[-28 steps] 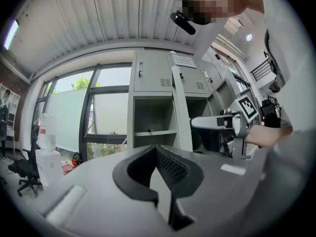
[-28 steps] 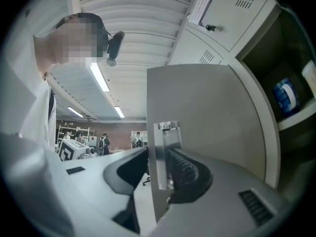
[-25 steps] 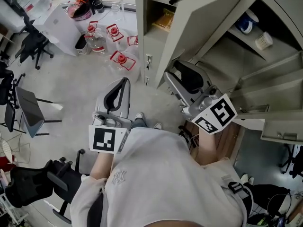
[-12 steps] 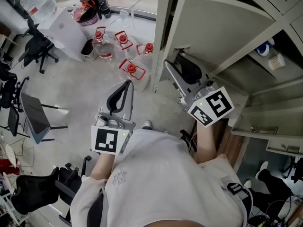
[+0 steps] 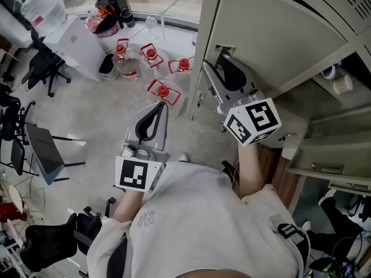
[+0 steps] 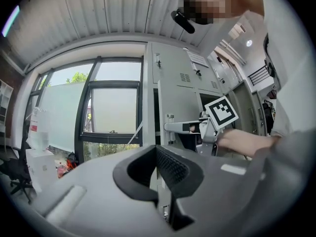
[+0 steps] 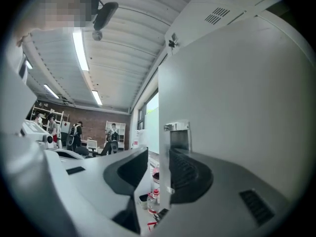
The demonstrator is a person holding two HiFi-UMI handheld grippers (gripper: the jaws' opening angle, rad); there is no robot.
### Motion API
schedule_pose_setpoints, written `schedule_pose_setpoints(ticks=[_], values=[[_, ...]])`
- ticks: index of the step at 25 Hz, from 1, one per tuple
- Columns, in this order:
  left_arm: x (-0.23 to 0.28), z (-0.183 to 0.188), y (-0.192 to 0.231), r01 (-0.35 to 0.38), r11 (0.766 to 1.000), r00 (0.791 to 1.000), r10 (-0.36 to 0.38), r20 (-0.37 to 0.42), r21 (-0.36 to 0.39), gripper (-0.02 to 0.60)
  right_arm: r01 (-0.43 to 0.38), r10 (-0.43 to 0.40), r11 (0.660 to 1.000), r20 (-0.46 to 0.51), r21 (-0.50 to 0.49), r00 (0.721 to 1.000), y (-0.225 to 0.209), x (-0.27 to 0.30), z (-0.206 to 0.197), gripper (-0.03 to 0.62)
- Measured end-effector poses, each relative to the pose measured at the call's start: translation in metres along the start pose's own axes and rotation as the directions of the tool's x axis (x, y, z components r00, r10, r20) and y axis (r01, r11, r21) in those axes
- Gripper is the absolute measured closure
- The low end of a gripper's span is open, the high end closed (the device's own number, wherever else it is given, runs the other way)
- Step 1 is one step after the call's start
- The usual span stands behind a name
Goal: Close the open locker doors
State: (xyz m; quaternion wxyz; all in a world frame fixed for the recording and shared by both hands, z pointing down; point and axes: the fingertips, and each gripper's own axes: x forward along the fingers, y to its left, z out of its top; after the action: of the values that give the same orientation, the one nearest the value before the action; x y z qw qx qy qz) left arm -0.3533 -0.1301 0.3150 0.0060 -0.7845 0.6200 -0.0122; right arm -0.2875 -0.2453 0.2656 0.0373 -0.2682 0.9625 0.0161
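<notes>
Head view: right gripper [image 5: 215, 68] is at the free edge of the big locker door [image 5: 278, 33]. Door is part-swung, not yet flush. Lower doors [image 5: 324, 152] to its right hang open. Left gripper [image 5: 153, 108] idles over the floor [image 5: 98, 114].

Left gripper view: jaws pressed together, nothing btwn.

Right gripper view: jaws spread, door edge btwn them.

Est. early on, w/ several doors left.

Shared office/lab workspace, industrial fit-out.
Grey metal lockers [image 5: 278, 33] at upper right, rolling office chairs [image 5: 43, 65] and water jugs [image 5: 124, 59] on bare concrete floor [image 5: 98, 114]; strip lights [image 7: 81, 48], brick wall [image 7: 94, 127], big window [image 6: 113, 117].
</notes>
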Motion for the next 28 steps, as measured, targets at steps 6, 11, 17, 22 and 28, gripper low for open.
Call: schedule_pose_setpoints(ticks=[6,11,17,22,28], values=[[0.009,-0.001,0.012,-0.005,1.0,1.0,0.005,0.001,0.001,0.58,0.12,-0.12,0.993,0.005,-0.008,0.993,-0.018,0.015,-0.001,0.482],[0.018,-0.002,0.013,0.018,1.0,1.0,-0.018,0.008,-0.009,0.58,0.164,-0.164,0.986,0.007,-0.012,0.986,-0.027,0.024,-0.004,0.482],[0.027,0.0,0.018,0.026,1.0,0.999,-0.026,0.025,0.0,0.58,0.225,-0.225,0.974,-0.001,-0.013,0.974,-0.039,0.033,-0.004,0.482],[0.031,-0.004,0.017,0.05,0.998,0.999,-0.049,0.016,-0.027,0.58,0.267,-0.267,0.964,-0.011,-0.02,0.964,-0.048,0.037,-0.006,0.482],[0.034,-0.002,0.024,0.058,0.998,0.998,-0.057,0.029,-0.03,0.58,0.304,-0.305,0.952,-0.016,-0.026,0.952,-0.058,0.045,-0.005,0.482]])
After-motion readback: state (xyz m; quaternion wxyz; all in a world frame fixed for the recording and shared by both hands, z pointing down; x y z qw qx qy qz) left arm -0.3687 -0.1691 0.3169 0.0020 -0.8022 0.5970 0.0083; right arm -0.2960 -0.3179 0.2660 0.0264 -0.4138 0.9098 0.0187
